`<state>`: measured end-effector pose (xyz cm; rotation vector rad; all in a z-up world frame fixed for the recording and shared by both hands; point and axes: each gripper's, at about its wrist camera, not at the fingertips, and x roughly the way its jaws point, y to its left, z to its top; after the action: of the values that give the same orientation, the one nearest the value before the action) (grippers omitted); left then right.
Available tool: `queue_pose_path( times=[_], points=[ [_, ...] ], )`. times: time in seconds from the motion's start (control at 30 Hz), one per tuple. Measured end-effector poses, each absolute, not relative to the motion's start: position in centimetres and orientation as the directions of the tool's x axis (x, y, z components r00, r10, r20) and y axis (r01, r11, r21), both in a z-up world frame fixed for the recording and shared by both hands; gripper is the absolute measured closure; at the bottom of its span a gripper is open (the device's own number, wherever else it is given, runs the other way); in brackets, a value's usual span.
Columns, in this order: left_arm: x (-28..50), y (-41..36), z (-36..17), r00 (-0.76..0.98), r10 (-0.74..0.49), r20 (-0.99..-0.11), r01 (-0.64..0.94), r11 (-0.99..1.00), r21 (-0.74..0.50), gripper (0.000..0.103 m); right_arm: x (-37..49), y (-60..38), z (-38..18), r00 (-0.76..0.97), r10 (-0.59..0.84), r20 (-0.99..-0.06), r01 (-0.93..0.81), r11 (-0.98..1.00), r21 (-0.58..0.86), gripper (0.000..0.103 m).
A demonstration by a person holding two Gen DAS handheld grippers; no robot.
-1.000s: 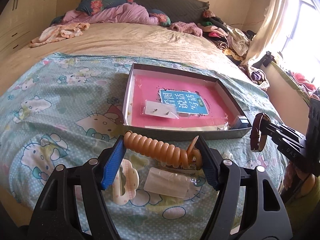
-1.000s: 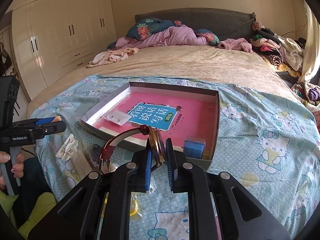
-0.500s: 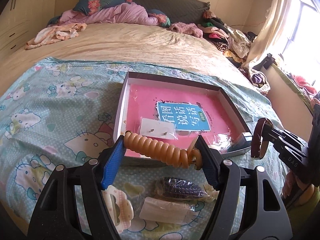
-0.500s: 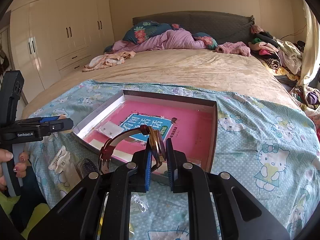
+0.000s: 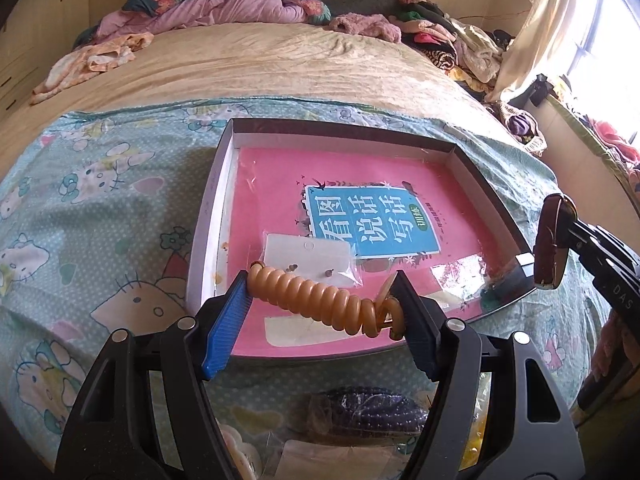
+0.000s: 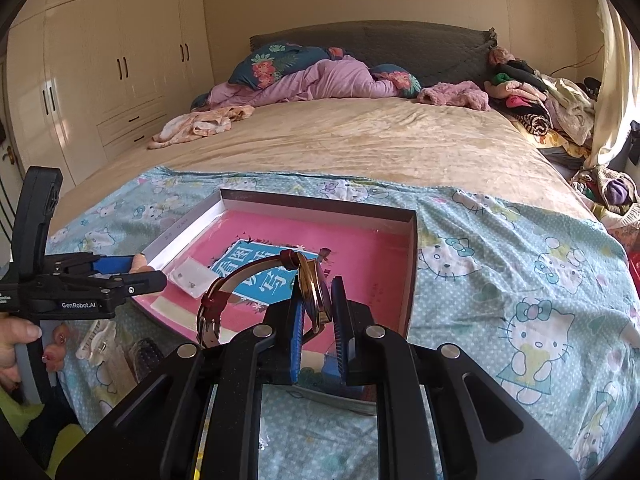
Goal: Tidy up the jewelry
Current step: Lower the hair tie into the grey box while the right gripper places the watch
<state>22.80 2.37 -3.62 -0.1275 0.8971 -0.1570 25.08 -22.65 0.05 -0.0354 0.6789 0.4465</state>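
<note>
- Tray (image 5: 208, 236), a shallow box with a pink book in it, lies on the bed straight ahead of both claws, its near wall just under their tips.
- The left gripper (image 5: 322, 300) is clamped on the ends of an orange spiral hair tie (image 5: 316, 298), which spans the gap crosswise, its long axis left to right, over the tray's near-left part and the bagged earring card (image 5: 310, 258).
- The right gripper (image 6: 316, 312) is closed on the case of a watch (image 6: 314, 292) held on edge; its red strap (image 6: 240, 284) arcs off to the left, above the tray's near-right part.
- Neither claw is clearly nearer; judging by that, each load only needs lowering and letting go.
- The left view alone shows a dark beaded piece (image 5: 368, 406) in plastic on the sheet below the claw; the right view alone shows a white hair claw (image 6: 94, 344) beside the person's hand (image 6: 20, 344).
</note>
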Motion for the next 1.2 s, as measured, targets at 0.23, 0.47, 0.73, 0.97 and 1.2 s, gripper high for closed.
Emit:
queue_pose_path(
  times=[0.23, 0.47, 0.73, 0.97, 1.2],
  points=[
    [23.6, 2.2, -4.5, 0.594, -0.189, -0.782, 0.089, 0.981, -0.170, 0.040, 26.4, -22.4, -0.4, 0.691, 0.371, -0.621, -0.396, 0.912, 0.104, 0.091],
    [23.8, 1.9, -5.1, 0.583, -0.185, -0.791, 0.095, 0.983, -0.160, 0.040, 27.8, -22.2, -1.1, 0.693, 0.348, -0.632, -0.379, 0.921, 0.091, 0.091],
    [23.8, 2.2, -5.4, 0.577, -0.181, -0.796, 0.086, 0.983, -0.161, 0.037, 29.3, -22.2, -2.4, 0.694, 0.307, -0.651, -0.350, 0.934, 0.067, 0.091],
    [23.4, 2.2, -5.0, 0.587, -0.184, -0.788, 0.085, 0.982, -0.167, 0.033, 30.5, -22.4, -3.9, 0.677, 0.270, -0.684, -0.320, 0.946, 0.057, 0.091],
    [22.6, 2.6, -3.9, 0.611, -0.184, -0.770, 0.080, 0.982, -0.171, 0.027, 30.9, -22.3, -4.9, 0.656, 0.255, -0.710, -0.309, 0.949, 0.055, 0.090]
  ],
)
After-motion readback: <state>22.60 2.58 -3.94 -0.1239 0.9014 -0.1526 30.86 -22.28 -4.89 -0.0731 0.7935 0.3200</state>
